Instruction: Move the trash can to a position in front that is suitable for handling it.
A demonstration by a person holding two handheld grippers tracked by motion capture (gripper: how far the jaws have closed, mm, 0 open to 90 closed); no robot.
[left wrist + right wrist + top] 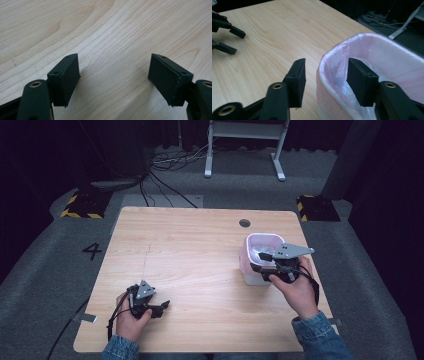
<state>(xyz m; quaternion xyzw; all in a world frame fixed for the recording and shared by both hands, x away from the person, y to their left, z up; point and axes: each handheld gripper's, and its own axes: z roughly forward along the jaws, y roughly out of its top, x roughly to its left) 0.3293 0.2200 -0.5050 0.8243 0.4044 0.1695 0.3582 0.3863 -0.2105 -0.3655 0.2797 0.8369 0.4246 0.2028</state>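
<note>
Pink liner is covering a small bin (260,257) sitting at the table's (190,245) right side, the right hand-held gripper (266,265) straddling its near rim.

Spread, the left hand-held gripper (113,75) is resting empty.

One right jaw is sitting inside the liner (372,57), seemingly readying a pinch.

One lined bin (260,254), two grippers (159,309) (263,261), one table (190,245).

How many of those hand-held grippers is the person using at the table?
2. The left hand-held gripper rests low on the bare wooden table, jaws open. The right hand-held gripper is at the pink-lined bin, its open jaws straddling the rim.
</note>
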